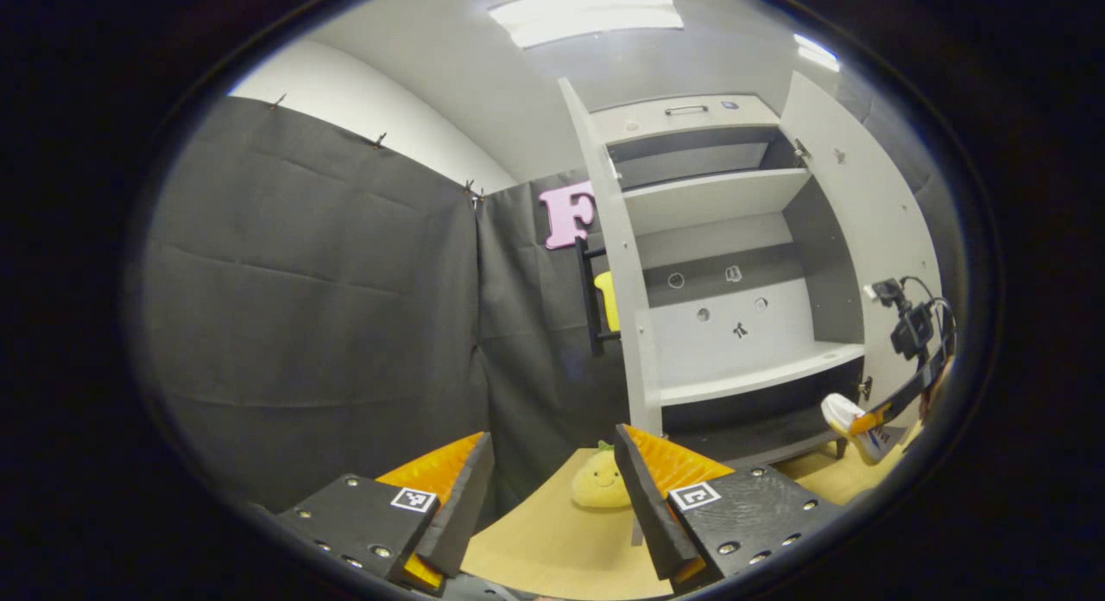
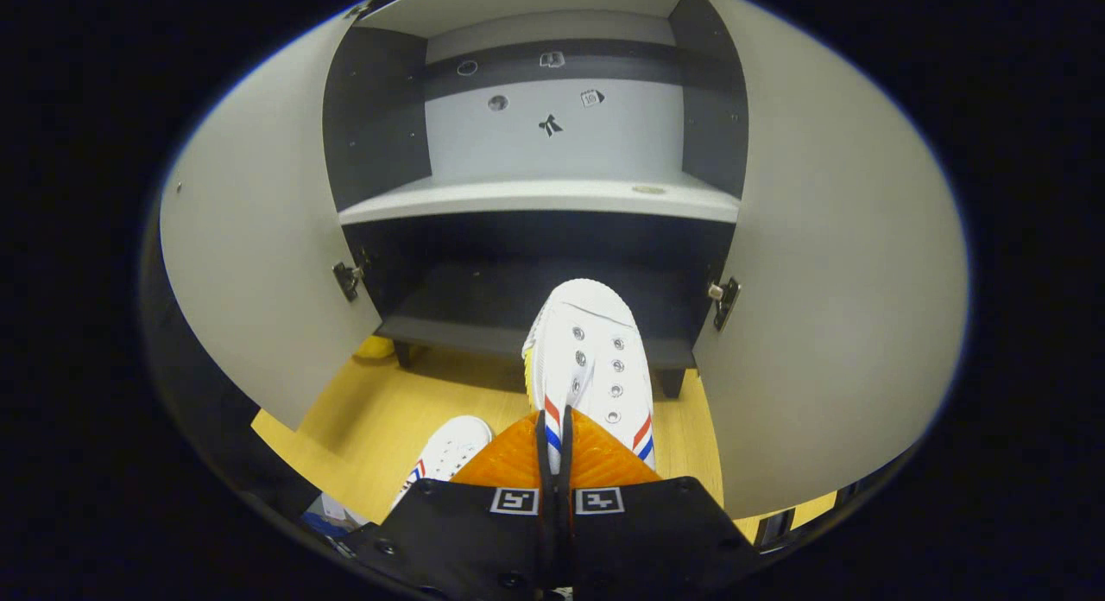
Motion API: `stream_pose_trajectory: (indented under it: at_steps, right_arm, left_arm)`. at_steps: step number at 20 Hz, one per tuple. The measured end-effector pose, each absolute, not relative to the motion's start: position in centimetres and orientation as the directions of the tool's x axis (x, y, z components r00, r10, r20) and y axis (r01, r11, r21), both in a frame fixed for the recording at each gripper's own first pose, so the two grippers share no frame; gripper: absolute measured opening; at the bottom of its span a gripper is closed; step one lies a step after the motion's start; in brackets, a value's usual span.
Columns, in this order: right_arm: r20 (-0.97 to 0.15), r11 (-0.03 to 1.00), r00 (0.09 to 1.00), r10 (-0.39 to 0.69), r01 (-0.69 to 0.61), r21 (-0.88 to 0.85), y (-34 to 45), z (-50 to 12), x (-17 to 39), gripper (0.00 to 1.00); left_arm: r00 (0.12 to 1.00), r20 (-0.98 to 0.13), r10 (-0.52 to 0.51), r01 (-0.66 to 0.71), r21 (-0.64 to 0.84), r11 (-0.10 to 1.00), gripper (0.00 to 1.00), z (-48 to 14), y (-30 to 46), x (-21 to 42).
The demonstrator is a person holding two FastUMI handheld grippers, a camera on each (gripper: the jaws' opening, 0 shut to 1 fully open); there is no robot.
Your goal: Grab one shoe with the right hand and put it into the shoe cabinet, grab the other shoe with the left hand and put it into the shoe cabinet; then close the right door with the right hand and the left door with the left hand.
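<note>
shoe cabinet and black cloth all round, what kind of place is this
Most likely a staged recording booth, not a home. Black cloth hangs as the wall, clipped along its top edge. A grey shoe cabinet stands open on a wooden floor, and the right hand-held gripper carries a white shoe toward it.

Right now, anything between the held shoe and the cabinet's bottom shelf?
Nothing visible. The right gripper holds the shoe toe-first toward the bottom shelf, which looks bare; both doors are swung open. The second shoe lies on the floor, lower left.
</note>
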State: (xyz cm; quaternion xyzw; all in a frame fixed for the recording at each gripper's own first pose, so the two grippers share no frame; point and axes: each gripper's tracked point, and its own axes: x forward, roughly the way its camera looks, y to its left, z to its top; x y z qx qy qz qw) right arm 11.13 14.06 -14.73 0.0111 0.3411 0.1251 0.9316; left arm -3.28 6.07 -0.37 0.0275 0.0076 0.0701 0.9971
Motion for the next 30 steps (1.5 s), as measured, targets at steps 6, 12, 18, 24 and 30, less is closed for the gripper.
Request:
stream_pose_trajectory:
  at_steps: [6, 12, 18, 24, 30]
  right_arm:
    - [-0.543, 0.956, 0.787, 0.294, -0.246, 0.161, 14.8, -8.0, 14.4, 0.01]
    - [-0.457, 0.958, 0.843, 0.284, -0.240, 0.154, 15.2, -2.7, 19.7, 0.02]
    - [-0.443, 0.966, 0.861, 0.250, -0.192, 0.171, 15.4, -0.6, 26.6, 0.01]
    - [-0.506, 0.977, 0.837, 0.210, -0.158, 0.145, 15.7, -1.1, 32.4, 0.02]
    - [-0.576, 0.989, 0.805, 0.144, -0.100, 0.107, 16.1, -2.6, 38.3, 0.01]
  left_arm:
    - [0.988, -0.009, 0.151, -0.151, 0.041, 0.988, 0.82, -0.6, 6.1, -3.7]
    - [0.982, -0.013, 0.186, -0.185, 0.053, 0.981, 0.83, -1.0, 7.1, -4.9]
    - [0.975, -0.031, 0.221, -0.219, 0.058, 0.974, 0.82, -1.7, 8.5, -5.7]
    - [0.967, -0.062, 0.245, -0.240, 0.081, 0.967, 0.82, -2.7, 9.4, -6.8]
    - [0.970, -0.103, 0.221, -0.210, 0.107, 0.972, 0.83, -4.1, 8.3, -6.9]
